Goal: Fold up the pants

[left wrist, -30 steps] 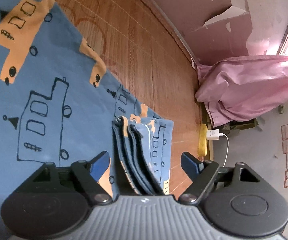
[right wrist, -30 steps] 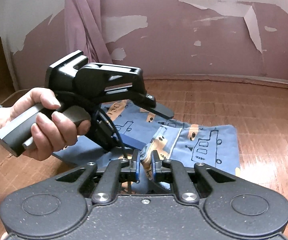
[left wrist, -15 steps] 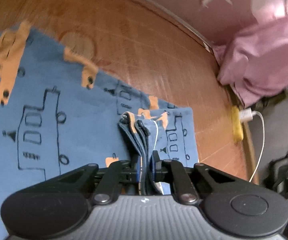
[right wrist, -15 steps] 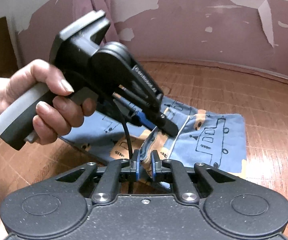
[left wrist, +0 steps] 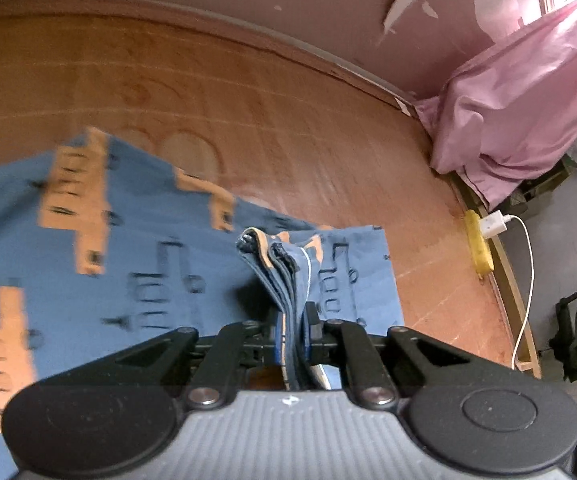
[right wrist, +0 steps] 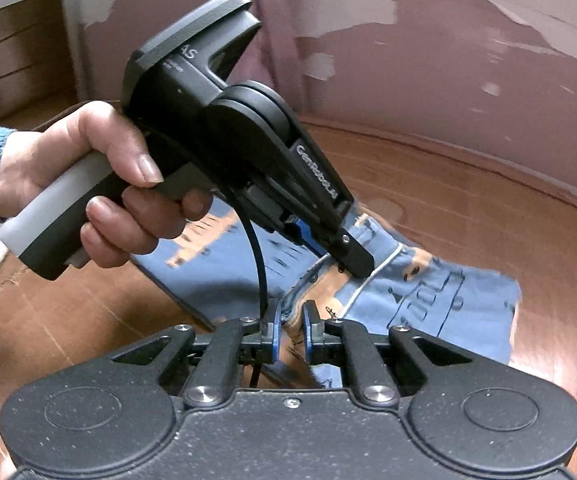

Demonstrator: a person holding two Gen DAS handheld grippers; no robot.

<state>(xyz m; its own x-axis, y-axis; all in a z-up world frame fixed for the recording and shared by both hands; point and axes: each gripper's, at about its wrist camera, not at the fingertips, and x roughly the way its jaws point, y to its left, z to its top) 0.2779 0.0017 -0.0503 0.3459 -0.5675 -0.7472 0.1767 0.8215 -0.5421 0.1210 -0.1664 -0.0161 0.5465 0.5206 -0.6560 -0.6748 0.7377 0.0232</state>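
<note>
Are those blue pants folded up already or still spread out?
Partly folded. The pants lie mostly flat on the floor, but bunched layers stand pinched in the left gripper; the right gripper clamps another edge.

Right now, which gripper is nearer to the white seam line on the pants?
Left. The left gripper pinches the fold right at the white seam line; the right gripper grips the pants edge beside it.

Both wrist cameras look forward along their jaws, low and close over the pants (left wrist: 136, 264) they share.
</note>
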